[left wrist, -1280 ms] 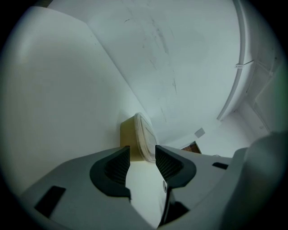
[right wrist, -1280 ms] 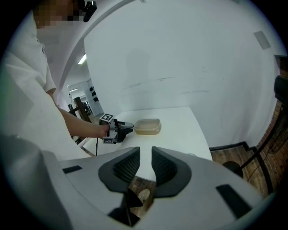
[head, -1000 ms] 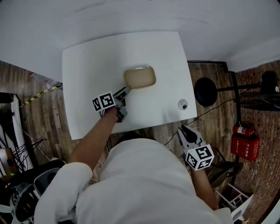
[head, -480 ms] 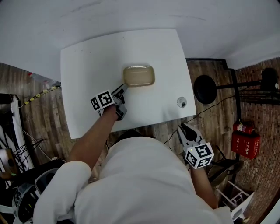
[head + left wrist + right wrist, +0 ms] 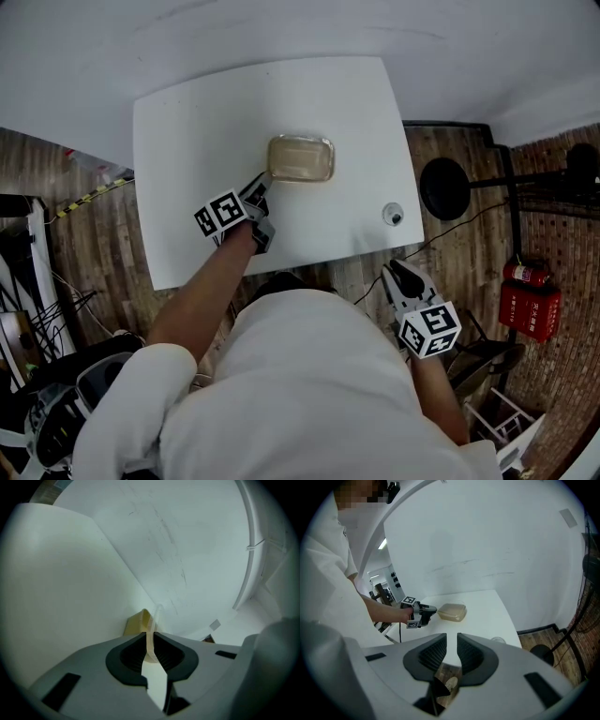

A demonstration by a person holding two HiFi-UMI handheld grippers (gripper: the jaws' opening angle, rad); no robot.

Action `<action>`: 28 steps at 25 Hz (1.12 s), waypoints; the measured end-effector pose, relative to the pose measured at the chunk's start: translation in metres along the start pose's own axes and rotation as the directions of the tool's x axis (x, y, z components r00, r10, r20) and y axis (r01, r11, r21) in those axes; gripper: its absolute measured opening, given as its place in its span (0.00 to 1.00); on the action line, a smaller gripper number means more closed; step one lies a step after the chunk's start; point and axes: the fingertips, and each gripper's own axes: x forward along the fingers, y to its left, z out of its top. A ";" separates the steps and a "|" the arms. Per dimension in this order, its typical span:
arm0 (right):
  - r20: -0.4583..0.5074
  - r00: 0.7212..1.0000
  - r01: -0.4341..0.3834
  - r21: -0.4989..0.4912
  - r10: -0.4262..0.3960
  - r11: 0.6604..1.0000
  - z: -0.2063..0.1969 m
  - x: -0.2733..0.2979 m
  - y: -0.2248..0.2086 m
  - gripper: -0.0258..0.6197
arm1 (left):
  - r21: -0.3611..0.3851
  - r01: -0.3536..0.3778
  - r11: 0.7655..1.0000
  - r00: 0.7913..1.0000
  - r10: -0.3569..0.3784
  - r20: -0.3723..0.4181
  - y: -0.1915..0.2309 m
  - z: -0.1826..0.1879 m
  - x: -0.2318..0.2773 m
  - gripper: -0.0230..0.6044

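A tan, rounded-rectangular container (image 5: 300, 157) with a clear lid lies on the white table (image 5: 187, 141). My left gripper (image 5: 265, 180) reaches it from the near left. In the left gripper view the left gripper (image 5: 150, 641) is shut on the lid's thin clear rim, with the tan container (image 5: 138, 623) just beyond the jaws. The right gripper view shows the container (image 5: 452, 611) and the left gripper (image 5: 423, 612) from afar. My right gripper (image 5: 396, 271) hangs off the table's near right corner. Its jaws (image 5: 451, 644) stand nearly together with nothing between them.
A small round object (image 5: 393, 215) lies near the table's right front edge. A black round stand base (image 5: 445, 189) sits on the wooden floor to the right, and a red extinguisher (image 5: 525, 300) stands further right. A white wall runs behind the table.
My left jaws, open around the container's edge before, have closed onto the lid rim. The container has shifted slightly. The right gripper has stayed as it was.
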 end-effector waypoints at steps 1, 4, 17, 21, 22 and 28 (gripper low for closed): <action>0.000 1.000 -0.001 0.001 0.001 1.000 -0.001 0.000 0.000 0.16 | -0.004 0.005 1.000 1.000 -0.005 0.005 -0.001 0.001 0.000 0.13; 0.001 1.000 -0.003 0.001 0.003 1.000 -0.002 -0.001 0.000 0.16 | -0.026 0.036 0.999 0.999 -0.035 0.019 -0.008 0.002 -0.001 0.13; 0.030 0.999 -0.025 -0.036 0.026 0.999 -0.009 -0.018 0.000 0.12 | -0.082 0.198 0.977 0.975 -0.188 0.119 -0.062 0.004 -0.028 0.12; 0.054 0.998 -0.035 -0.054 0.038 0.998 -0.013 -0.031 -0.004 0.08 | -0.104 0.248 0.963 0.961 -0.231 0.151 -0.088 -0.006 -0.046 0.12; 0.059 0.997 -0.040 -0.057 0.043 0.998 -0.014 -0.034 -0.005 0.06 | -0.110 0.264 0.958 0.956 -0.246 0.159 -0.095 -0.009 -0.051 0.12; 0.080 0.993 -0.077 -0.082 0.084 0.994 -0.028 -0.055 -0.010 0.05 | -0.121 0.346 0.930 0.927 -0.319 0.198 -0.149 -0.036 -0.085 0.12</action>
